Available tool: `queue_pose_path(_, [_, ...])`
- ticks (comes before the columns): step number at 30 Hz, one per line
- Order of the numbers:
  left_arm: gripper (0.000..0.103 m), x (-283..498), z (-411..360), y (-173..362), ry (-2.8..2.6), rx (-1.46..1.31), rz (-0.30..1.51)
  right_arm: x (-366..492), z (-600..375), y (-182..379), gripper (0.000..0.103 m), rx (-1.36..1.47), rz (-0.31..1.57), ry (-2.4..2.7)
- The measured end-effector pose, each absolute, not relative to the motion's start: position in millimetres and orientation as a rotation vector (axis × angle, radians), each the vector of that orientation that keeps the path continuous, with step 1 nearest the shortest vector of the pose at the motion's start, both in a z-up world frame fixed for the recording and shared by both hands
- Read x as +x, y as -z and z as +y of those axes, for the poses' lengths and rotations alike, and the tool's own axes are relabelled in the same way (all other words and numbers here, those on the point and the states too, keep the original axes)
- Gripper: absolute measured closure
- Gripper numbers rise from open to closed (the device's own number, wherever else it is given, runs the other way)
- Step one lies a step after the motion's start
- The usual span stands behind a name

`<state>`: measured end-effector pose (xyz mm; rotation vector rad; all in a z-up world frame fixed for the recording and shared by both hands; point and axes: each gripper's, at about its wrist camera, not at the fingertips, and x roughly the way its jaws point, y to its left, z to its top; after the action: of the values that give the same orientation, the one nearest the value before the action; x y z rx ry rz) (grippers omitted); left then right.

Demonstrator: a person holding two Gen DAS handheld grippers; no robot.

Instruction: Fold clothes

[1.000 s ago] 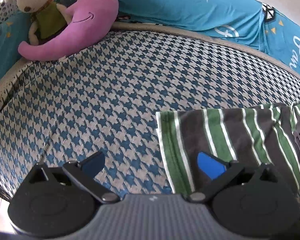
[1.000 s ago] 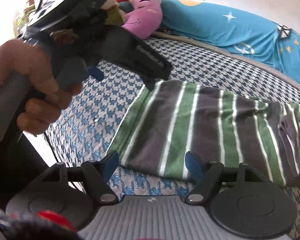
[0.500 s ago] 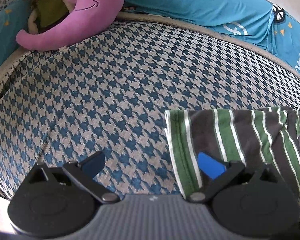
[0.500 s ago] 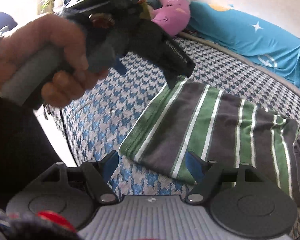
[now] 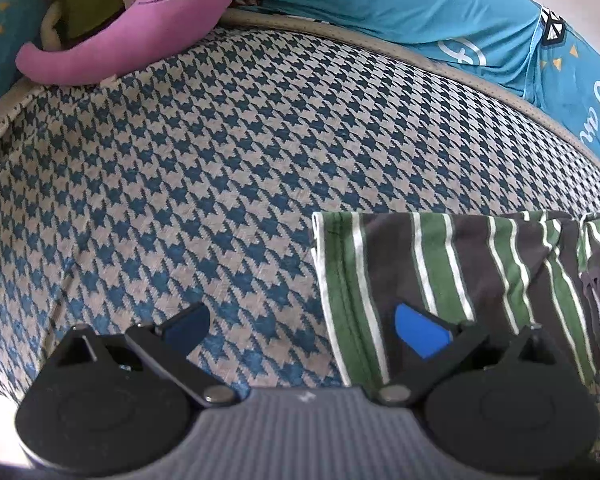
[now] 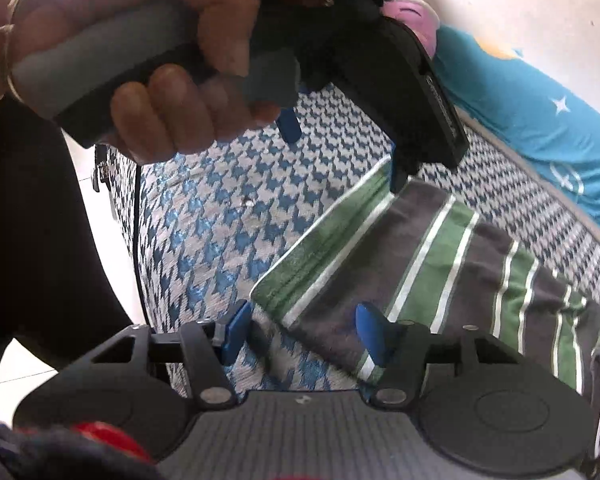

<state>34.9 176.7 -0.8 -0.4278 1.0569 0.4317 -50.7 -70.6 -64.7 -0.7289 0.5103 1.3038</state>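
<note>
Closer now: striped garment (image 6: 440,264) corner

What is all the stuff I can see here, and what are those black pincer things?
Striped garment: one, green, grey and white, lying flat on the bed.
Bed cover: one, blue and beige check, under the garment.
Moon pillow: one, purple, at the far end of the bed.
Toy rabbit: one, cream with green top, against the moon pillow.
Bedding: turquoise, along the far edge.
Left gripper: black, blue tips, open over the garment's edge.
Right gripper: black, blue tips, open at the near corner.
Hand: one, holding the left gripper's handle.
</note>
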Motion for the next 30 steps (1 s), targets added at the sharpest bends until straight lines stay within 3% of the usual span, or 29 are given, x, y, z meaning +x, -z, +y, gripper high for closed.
queue_pose_path(1, [0.000, 35, 178, 1, -0.424, -0.445, 1.060, -50, -70, 64, 0.059, -0.728, 0.504, -1.308])
queue_pose_path(3, [0.000, 36, 182, 3, -0.404, -0.484, 1.067, -46, -69, 63, 0.083, -0.702, 0.508, -1.309])
queue_pose_path(5, [0.000, 34, 186, 3, -0.380, -0.534, 1.063, -36, -70, 59, 0.091, -0.637, 0.539, -1.295])
queue_pose_path(14, [0.000, 23, 186, 12, -0.206, -0.729, 1.069, 17, -92, 36, 0.092, -0.260, 0.666, -1.225])
queue_pose_path(20, [0.000, 25, 167, 18, -0.064, -0.777, 1.095, 23, -97, 32, 0.092, -0.212, 0.679, -1.214])
queue_pose_path(23, [0.006, 28, 162, 18, -0.017, -0.799, 1.075, 17, -94, 35, 0.092, -0.249, 0.693, -1.237])
queue_pose_path(25, [0.007, 30, 156, 16, 0.007, -0.794, 1.068, 9, -91, 40, 0.087, -0.304, 0.689, -1.243])
queue_pose_path(27, [0.007, 32, 152, 14, 0.016, -0.771, 1.067, 1, -88, 45, 0.062, -0.370, 0.670, -1.240])
queue_pose_path(30, [0.007, 35, 148, 13, 0.024, -0.759, 1.063, -11, -86, 48, 0.045, -0.436, 0.633, -1.234])
